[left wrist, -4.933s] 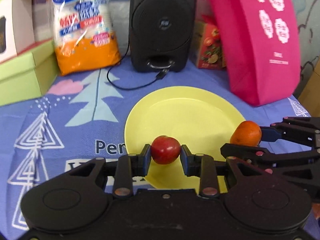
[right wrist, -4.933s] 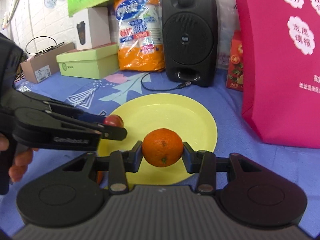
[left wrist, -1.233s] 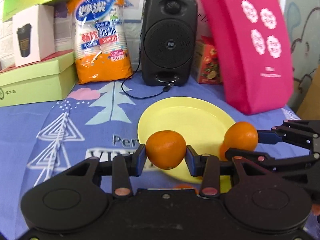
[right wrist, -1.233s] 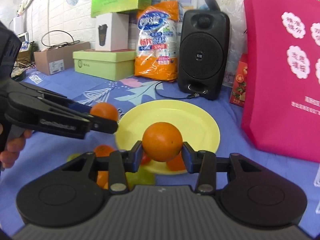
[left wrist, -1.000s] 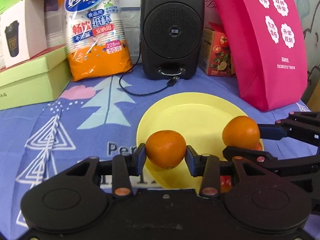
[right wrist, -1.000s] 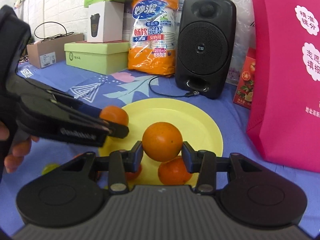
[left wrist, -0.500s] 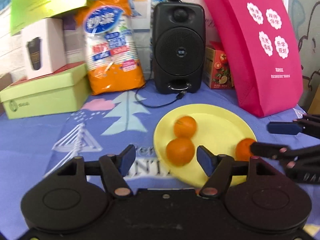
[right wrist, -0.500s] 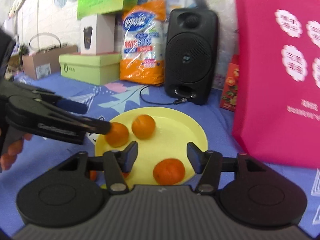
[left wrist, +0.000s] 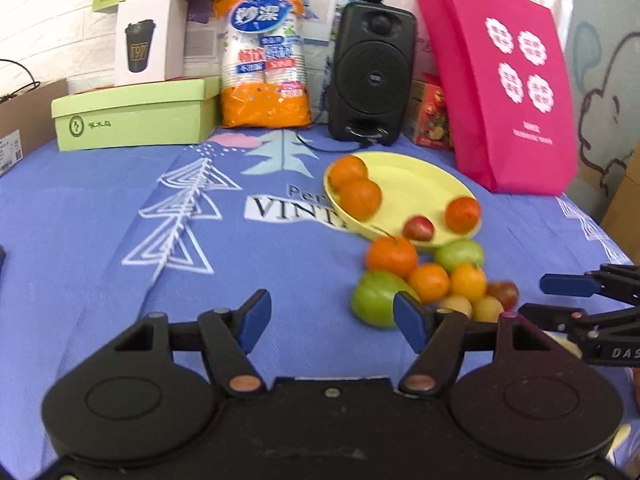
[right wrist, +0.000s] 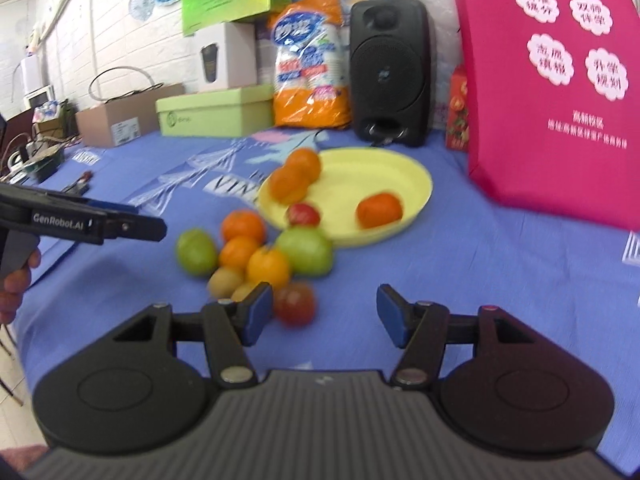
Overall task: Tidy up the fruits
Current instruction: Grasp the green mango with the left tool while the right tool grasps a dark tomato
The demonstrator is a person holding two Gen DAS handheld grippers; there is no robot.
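**Both tools empty, fruit split between plate and cloth**

My left tool (left wrist: 331,316) has its blue-padded fingers spread wide with nothing between them, and my right tool (right wrist: 325,314) is likewise parted and empty. Both hang above the near part of the tabletop (left wrist: 80,220), which is covered in a woven blue cloth printed with white triangles and lettering.

The round, shallow yellow plate (left wrist: 416,184) looks like smooth plastic and sits toward the far right of the tabletop. On it I see two oranges (left wrist: 354,186) touching at its left rim, a third orange (left wrist: 463,214) at its near right rim, and a small glossy red fruit (left wrist: 418,228) beside that.

Just in front of the plate, a loose pile of fruit (left wrist: 430,280) lies on the cloth: dimpled oranges, two smooth green ones, small yellowish ones and a dark red one, all pressed together.

Along the far edge stand a matte black speaker (left wrist: 370,76), a pink fabric bag (left wrist: 504,80), a crinkled orange pack of paper cups (left wrist: 266,56) and a green cardboard box (left wrist: 134,118). A white brick wall (right wrist: 60,32) rises behind.
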